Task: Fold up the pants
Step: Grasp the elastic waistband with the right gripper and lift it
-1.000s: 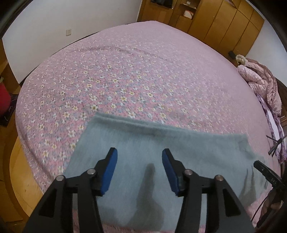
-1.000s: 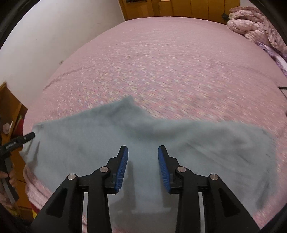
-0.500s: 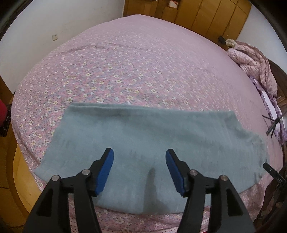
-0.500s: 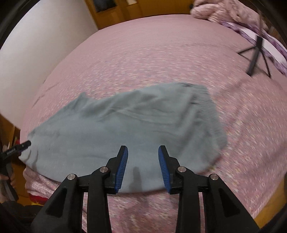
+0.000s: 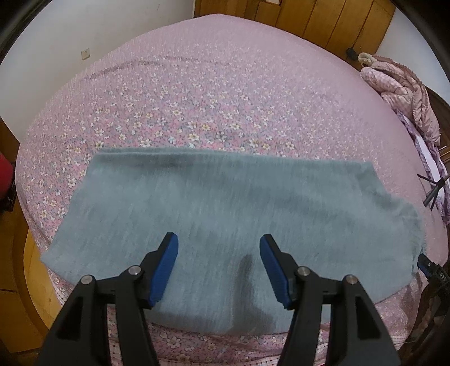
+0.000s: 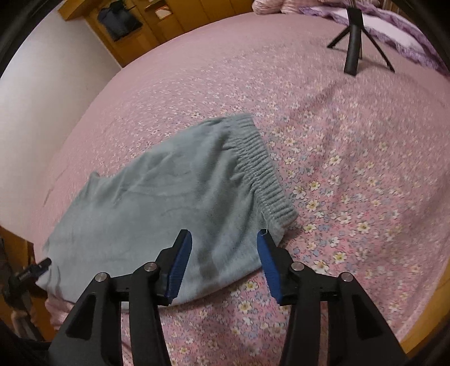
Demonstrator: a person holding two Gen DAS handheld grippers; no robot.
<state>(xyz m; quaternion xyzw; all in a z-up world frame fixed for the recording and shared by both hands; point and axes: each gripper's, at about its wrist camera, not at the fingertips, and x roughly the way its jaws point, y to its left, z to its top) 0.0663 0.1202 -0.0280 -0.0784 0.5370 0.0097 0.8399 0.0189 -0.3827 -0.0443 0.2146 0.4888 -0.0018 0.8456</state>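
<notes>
Grey-blue fleece pants (image 5: 225,214) lie flat along the near edge of a bed with a pink flowered cover (image 5: 211,98). In the right wrist view the pants (image 6: 168,191) show their ribbed elastic waistband (image 6: 261,166) at the right end. My left gripper (image 5: 218,267) is open and empty, hovering over the pants' middle near their front edge. My right gripper (image 6: 225,261) is open and empty above the waistband's near corner. Each gripper's tip shows at the edge of the other's view.
A black tripod (image 6: 355,42) stands on the bed at the far right. A pink quilted blanket (image 5: 405,93) is heaped at the bed's far right side. Wooden wardrobes (image 5: 323,22) line the far wall. The bed's wooden frame (image 5: 25,259) runs below left.
My right gripper has swung right along the pants to the waistband end and opened wider. My left gripper has shifted slightly; the pants lie still.
</notes>
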